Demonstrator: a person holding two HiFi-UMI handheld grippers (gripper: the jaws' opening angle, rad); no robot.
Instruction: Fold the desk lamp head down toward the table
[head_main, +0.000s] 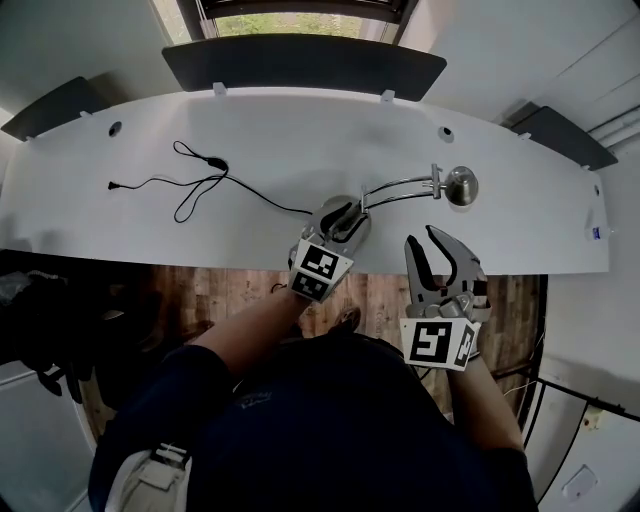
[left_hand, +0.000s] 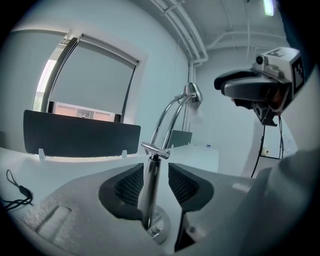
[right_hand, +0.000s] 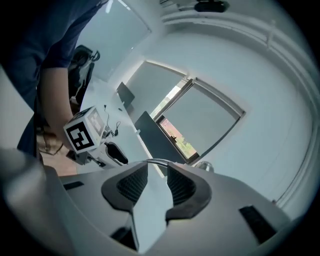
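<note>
A chrome desk lamp stands on the white desk (head_main: 250, 130). Its twin-rod arm (head_main: 400, 188) runs right from the round base to the small round head (head_main: 461, 186). In the left gripper view the upright post (left_hand: 150, 190) rises from the base (left_hand: 159, 227), and the arm curves up to the head (left_hand: 192, 92), held high. My left gripper (head_main: 345, 213) (left_hand: 152, 175) is open with the post standing between its pads. My right gripper (head_main: 422, 237) (right_hand: 157, 175) is open and empty, near the desk's front edge, below the arm (right_hand: 150, 161).
A black cable (head_main: 190, 180) with a plug lies on the desk's left half. Dark screens (head_main: 300, 62) stand along the back edge, under a window. Wooden floor (head_main: 220, 295) shows below the front edge. The left gripper's marker cube (right_hand: 82, 131) appears in the right gripper view.
</note>
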